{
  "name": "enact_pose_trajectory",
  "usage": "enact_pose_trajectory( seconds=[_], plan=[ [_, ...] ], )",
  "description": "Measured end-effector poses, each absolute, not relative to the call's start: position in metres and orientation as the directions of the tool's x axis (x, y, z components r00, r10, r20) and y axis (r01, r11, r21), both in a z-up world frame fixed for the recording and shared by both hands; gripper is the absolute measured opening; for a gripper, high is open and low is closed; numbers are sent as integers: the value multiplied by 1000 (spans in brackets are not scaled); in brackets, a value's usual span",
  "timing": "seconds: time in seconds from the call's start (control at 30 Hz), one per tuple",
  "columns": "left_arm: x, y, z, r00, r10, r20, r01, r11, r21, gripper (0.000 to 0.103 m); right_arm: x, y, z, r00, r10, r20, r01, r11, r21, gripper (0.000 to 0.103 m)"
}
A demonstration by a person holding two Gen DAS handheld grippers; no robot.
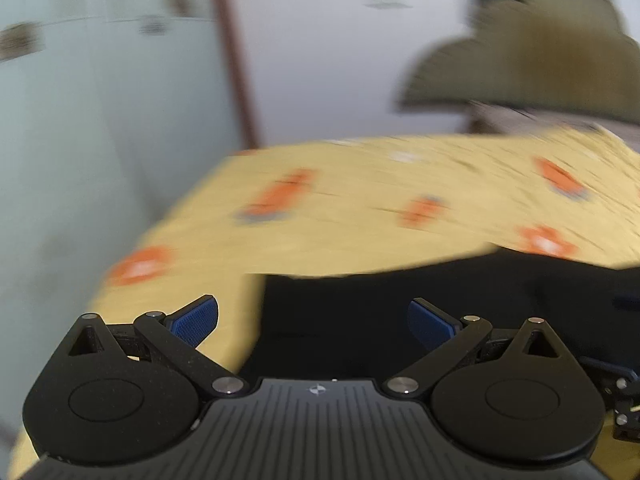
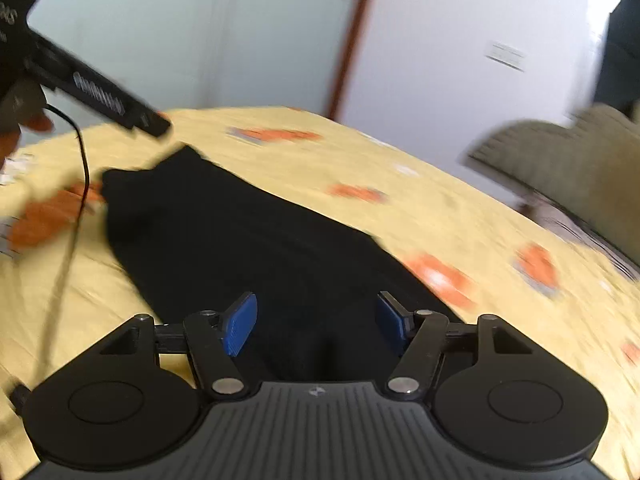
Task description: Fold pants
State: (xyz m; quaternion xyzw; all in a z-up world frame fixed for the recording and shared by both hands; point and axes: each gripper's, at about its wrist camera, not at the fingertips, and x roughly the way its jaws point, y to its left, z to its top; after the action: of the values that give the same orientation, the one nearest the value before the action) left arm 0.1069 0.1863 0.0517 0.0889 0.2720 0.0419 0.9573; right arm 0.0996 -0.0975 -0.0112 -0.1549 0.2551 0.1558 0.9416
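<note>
Black pants point(image 2: 248, 240) lie flat on a yellow bedsheet with orange prints point(image 2: 460, 208). In the right wrist view they stretch from the far left toward my right gripper point(image 2: 316, 322), which is open and empty just above their near end. In the left wrist view the pants point(image 1: 400, 312) fill the lower right. My left gripper point(image 1: 314, 320) is open and empty over their left edge, with its left pad point(image 1: 196, 320) over the sheet. The left gripper point(image 2: 100, 96) also shows in the right wrist view at the far end of the pants. Both views are motion-blurred.
An olive-green cushion or chair point(image 1: 532, 56) stands beyond the bed at the right, also in the right wrist view point(image 2: 568, 160). White walls with a brown door frame point(image 1: 236, 64) lie behind. A black cable point(image 2: 80, 184) hangs over the sheet at left.
</note>
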Motion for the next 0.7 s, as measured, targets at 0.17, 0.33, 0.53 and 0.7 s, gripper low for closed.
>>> enact_pose_trajectory(
  seconds=[0.17, 0.33, 0.53, 0.7],
  plan=[
    [64, 289, 96, 794, 393, -464, -318, 919, 234, 103, 108, -40, -6, 766, 377, -521, -539, 818, -201, 65],
    [42, 341, 143, 710, 620, -334, -527, 782, 333, 102, 104, 16, -1, 743, 470, -476, -639, 711, -295, 65],
    [89, 323, 105, 788, 181, -588, -197, 980, 38, 103, 108, 88, -30, 808, 391, -441, -588, 591, -552, 64],
    [143, 302, 46, 700, -24, -713, -148, 973, -178, 99, 117, 122, -64, 846, 318, -427, -532, 459, -712, 58]
  ],
)
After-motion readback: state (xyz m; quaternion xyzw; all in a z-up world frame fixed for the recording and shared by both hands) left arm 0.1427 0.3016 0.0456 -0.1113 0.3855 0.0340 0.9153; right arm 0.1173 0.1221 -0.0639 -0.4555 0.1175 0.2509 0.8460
